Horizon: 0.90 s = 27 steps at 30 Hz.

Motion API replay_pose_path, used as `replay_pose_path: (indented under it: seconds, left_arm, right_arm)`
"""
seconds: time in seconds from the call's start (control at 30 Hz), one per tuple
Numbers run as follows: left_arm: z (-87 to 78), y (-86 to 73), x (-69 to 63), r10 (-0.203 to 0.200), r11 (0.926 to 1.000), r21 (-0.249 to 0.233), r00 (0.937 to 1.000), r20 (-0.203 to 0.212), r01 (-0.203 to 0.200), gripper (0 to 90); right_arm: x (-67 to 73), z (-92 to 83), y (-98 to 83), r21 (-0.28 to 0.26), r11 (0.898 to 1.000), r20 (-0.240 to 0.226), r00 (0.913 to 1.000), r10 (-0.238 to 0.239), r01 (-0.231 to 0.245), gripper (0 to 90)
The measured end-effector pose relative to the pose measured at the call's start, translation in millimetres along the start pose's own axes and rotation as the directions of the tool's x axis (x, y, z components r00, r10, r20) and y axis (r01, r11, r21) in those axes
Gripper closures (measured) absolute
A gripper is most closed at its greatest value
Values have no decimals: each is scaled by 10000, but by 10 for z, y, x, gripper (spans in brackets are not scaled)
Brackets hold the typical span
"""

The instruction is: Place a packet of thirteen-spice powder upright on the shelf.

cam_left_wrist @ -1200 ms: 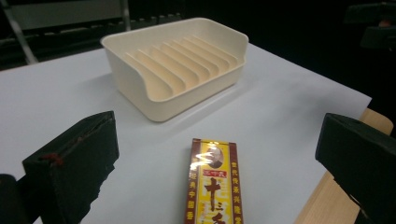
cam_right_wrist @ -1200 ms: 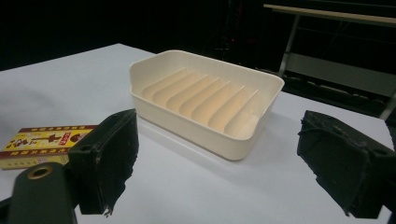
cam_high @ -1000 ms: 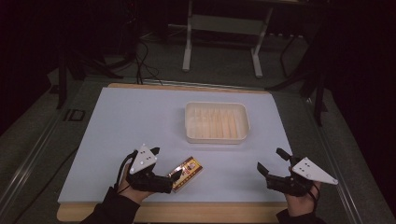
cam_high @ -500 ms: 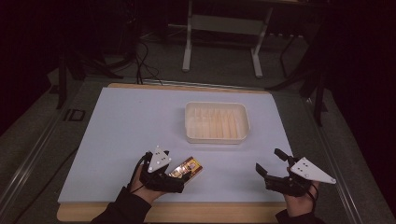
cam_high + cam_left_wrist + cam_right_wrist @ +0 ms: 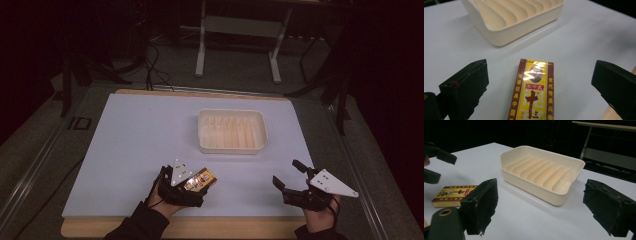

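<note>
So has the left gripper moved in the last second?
Yes. The left gripper has slid right along the table's near edge, toward the small box, judged against the fixed cream tray. Its jaws now straddle the box.

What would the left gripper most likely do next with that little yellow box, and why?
Probably close its jaws on the yellow box. In the left gripper view the left gripper stands open with the box lying flat on the table between its jaws, neither jaw touching it. The cream tray sits empty beyond, a likely place for it.

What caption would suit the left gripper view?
Open left gripper straddling a yellow-and-brown box on the white table, cream ribbed tray beyond.
</note>
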<state>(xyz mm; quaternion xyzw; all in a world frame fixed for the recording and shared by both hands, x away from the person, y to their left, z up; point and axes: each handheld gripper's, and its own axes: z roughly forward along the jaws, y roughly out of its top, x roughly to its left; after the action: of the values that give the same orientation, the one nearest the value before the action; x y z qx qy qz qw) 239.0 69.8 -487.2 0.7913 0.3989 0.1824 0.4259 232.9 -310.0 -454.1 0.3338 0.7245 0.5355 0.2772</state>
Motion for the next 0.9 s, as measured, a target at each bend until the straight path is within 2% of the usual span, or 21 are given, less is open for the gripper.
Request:
replay_pose_path:
  seconds: [0.13, 0.17, 0.3, 0.47, 0.6, 0.67, 0.83, 0.9]
  left_arm:
    - [85, -56, 0, -36, 9997, 240, 9998, -189, 40, 18]
    - [107, -70, -4, -23, 9994, 347, 9999, -104, 27, 19]
    - [176, -126, -34, 102, 9988, 487, 9992, -387, -84, 47]
    - [257, -172, 7, -152, 9966, 800, 9996, -250, 171, 64]
    - [301, -200, 5, 90, 9929, 1183, 9998, -149, -71, 90]
    - [318, -213, 8, 66, 9923, 1237, 9999, -100, -53, 122]
    - [373, -235, 22, 380, 9842, 1728, 9993, 19, -378, 156]
    - [390, -241, 10, 549, 9798, 1927, 9985, -52, -529, 159]
  right_arm:
    - [3, 2, -1, -6, 10000, 3, 10000, -3, 3, 125]
    - [3, 3, -2, -7, 10000, -1, 10000, 3, -3, 125]
    - [-3, 10, -9, 52, 10000, -34, 10000, 56, -56, 125]
    - [-3, 9, -10, 52, 10000, -73, 10000, 65, -65, 126]
    - [-7, 8, -11, 62, 9999, -88, 9999, 85, -84, 126]
    - [-14, 12, -15, 94, 9999, -146, 9998, 142, -141, 127]
    - [-17, 15, -18, 122, 9998, -176, 9997, 170, -168, 127]
    - [-17, 15, -18, 115, 9998, -172, 9997, 167, -165, 127]
